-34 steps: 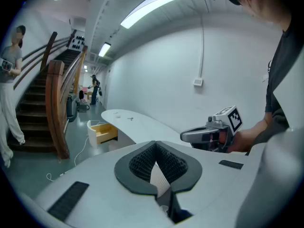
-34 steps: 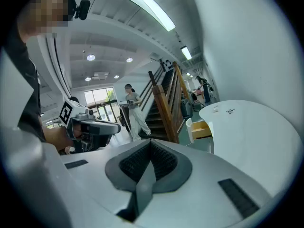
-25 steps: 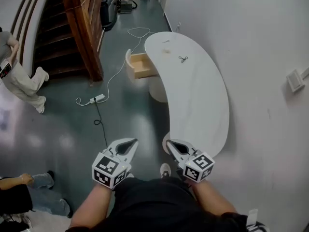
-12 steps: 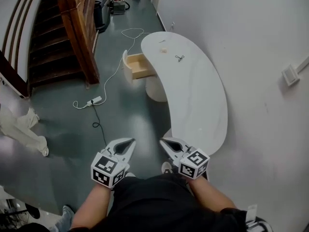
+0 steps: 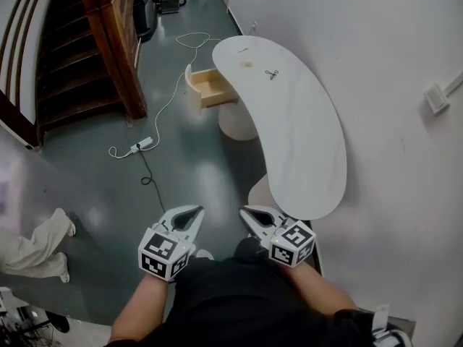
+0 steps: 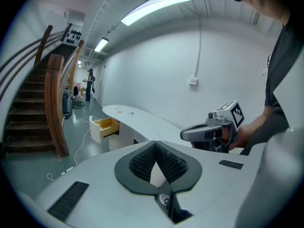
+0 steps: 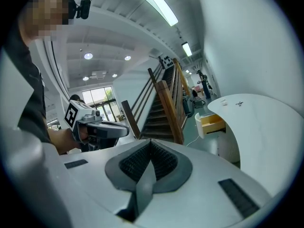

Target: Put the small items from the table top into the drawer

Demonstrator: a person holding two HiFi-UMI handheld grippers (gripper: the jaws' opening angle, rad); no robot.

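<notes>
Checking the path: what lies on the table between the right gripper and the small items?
Nothing: the head view shows bare white tabletop from the right gripper to the small items.

Right gripper (image 7: 150,151): jaws together, nothing between them.
Left of it: left gripper (image 7: 102,129), held in a hand (image 7: 66,136), marker cube towards the camera. The two grippers are apart.
Right side: white curved surface (image 7: 266,122). A dark item (image 7: 240,103) and a pale item (image 7: 224,102) lie near its far end, too small to identify.
Drawer (image 7: 212,123): pulled open under the far end, white front, wood-coloured inside. Contents not visible.
Wooden stairs (image 7: 164,110) behind, centre.
</notes>
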